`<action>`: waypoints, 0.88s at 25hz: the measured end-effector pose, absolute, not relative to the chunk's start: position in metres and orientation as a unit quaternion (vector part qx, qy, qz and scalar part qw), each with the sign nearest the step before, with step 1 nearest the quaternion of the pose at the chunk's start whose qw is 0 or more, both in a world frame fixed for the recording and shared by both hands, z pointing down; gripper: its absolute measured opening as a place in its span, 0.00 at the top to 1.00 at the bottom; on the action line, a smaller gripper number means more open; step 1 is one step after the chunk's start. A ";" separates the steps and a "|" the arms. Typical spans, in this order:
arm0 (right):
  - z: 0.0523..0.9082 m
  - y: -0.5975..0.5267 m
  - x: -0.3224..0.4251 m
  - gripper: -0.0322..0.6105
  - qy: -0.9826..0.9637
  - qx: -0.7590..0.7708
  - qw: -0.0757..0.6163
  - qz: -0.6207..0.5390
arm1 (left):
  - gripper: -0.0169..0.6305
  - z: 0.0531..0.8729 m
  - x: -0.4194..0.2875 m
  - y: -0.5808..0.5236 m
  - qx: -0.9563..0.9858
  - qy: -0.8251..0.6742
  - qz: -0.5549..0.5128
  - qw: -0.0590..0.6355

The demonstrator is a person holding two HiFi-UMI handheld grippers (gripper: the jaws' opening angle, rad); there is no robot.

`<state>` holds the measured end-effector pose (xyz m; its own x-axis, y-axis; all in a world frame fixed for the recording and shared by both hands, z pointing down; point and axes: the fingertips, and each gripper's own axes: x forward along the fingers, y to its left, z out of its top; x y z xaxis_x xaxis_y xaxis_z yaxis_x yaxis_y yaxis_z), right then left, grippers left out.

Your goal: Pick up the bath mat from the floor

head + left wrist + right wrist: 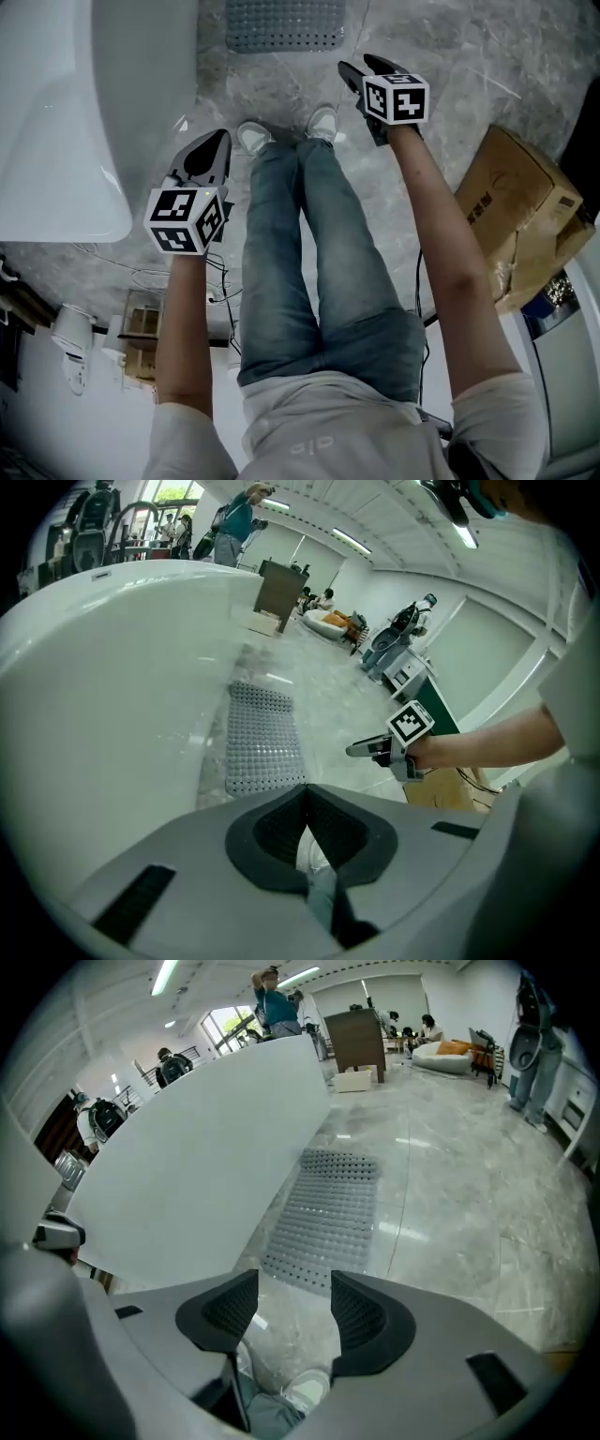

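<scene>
Bath mat point(284, 23): grey, studded, lying flat on the floor point(450, 56). It is ahead of both claws, well apart from each, beyond the person's shoes point(253, 138).
Bathtub point(56, 112): white. Its side runs along the mat's long edge, to the left of the left claw.
Left claw point(305, 794): jaws together at the tips, nothing gripped.
Right claw point(293, 1279): jaws apart, nothing between them. The mat's near edge shows just past the gap.
Cardboard box point(516, 206): on the floor, to the right of the right claw.

Bathtub point(56, 141) just beside bath mat point(284, 23); open floor point(450, 56) opposite.
</scene>
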<state>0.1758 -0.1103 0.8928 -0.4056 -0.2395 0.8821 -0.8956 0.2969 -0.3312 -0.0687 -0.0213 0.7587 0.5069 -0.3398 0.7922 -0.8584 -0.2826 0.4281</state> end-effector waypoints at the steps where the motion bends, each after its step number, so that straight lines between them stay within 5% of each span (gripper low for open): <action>1: 0.903 -0.112 0.178 0.53 -0.711 0.400 0.369 0.445 | 0.95 0.766 -0.068 -0.022 0.745 -0.401 0.295 0.444; 22: 1.102 -0.113 0.237 0.46 -0.669 0.398 0.374 0.504 | 0.95 0.888 -0.037 -0.032 0.739 -0.396 0.332 0.431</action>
